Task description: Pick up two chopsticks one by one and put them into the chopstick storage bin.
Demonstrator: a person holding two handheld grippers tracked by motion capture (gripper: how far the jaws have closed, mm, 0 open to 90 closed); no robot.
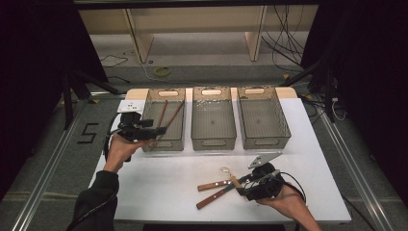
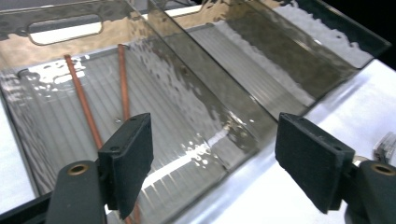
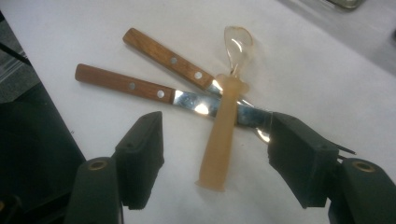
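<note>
Two wooden-handled knives [image 3: 126, 84] [image 3: 163, 56] lie crossed on the white table [image 1: 168, 178], with a clear spoon with a beige handle [image 3: 224, 135] on top of their blades. My right gripper [image 3: 215, 158] stands open over them. The spoon's handle end lies between its jaws, and the pads are clear of it. In the high view this gripper [image 1: 242, 186] is at the front right, beside the knives [image 1: 214, 185]. My left gripper [image 2: 215, 163] is open with nothing between its jaws. It hangs at the near corner of the left bin [image 1: 163, 144], which holds two brown sticks [image 2: 84, 102].
Three clear grey bins stand in a row at the back of the table: the left one, a middle one [image 1: 213, 143] and a right one [image 1: 264, 141]. A small white box [image 1: 129, 107] sits at the table's back left corner. Cables trail on the floor behind.
</note>
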